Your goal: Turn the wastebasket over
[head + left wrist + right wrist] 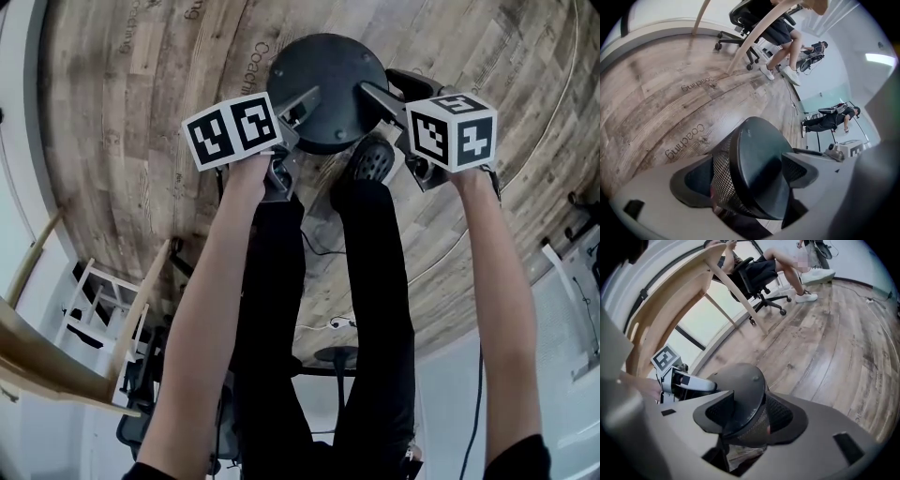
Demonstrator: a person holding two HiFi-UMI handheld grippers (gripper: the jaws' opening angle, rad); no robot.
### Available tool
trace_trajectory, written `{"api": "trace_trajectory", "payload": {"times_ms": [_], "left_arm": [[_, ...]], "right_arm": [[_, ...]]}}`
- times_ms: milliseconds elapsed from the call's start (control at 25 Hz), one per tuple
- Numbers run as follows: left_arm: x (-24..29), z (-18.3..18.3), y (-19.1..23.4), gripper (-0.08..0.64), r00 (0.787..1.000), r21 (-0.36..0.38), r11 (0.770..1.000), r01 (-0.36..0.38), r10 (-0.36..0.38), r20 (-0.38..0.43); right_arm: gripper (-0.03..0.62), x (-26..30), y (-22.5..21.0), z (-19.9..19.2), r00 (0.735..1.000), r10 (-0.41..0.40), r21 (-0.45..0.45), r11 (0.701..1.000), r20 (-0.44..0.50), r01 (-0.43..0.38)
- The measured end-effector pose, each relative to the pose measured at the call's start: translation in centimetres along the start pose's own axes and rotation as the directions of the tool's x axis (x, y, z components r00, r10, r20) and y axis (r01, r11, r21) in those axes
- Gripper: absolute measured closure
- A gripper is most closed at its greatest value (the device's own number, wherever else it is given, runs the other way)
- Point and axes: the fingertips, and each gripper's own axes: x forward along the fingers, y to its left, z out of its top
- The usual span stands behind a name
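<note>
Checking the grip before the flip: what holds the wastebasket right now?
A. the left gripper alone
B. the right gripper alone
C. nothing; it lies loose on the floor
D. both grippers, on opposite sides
D: the left gripper and the right gripper each clamp the mesh wall of the wastebasket, from opposite sides.

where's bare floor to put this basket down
Bare wood-plank floor spreads left and right of the black mesh wastebasket. Crowded toward the person: black-trousered legs, a dark floor cable, a white slatted rack and a pale wooden table.
</note>
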Motion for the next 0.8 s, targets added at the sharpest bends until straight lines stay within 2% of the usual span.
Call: {"api": "trace_trajectory", "payload": {"times_ms": [160,400,600,800], "left_arm": [[0.1,-2.1,0.1,0.098,0.999,0.016,1.0,0.026,-0.025,-0.037],[-0.1,-3.4,0.7,0.098,0.997,0.011,0.998,0.056,-0.056,-0.058],[0.7,-4.8,1.8,0.1,0.995,0.077,0.997,-0.005,0.013,-0.1],[1.0,-4.2,2.2,0.1,0.996,0.064,0.998,-0.014,0.019,-0.082]], "right_arm": [[0.365,-0.2,0.3,-1.8,0.998,0.049,0.019,0.999,-0.043,-0.048],[0.397,-0.2,0.8,-2.2,0.999,0.029,0.005,1.0,-0.019,-0.029],[0.445,0.8,0.4,-3.4,0.999,-0.013,-0.012,1.0,-0.031,0.012],[0.451,1.4,0.0,-2.7,1.0,-0.015,0.016,1.0,-0.006,0.016]]}}
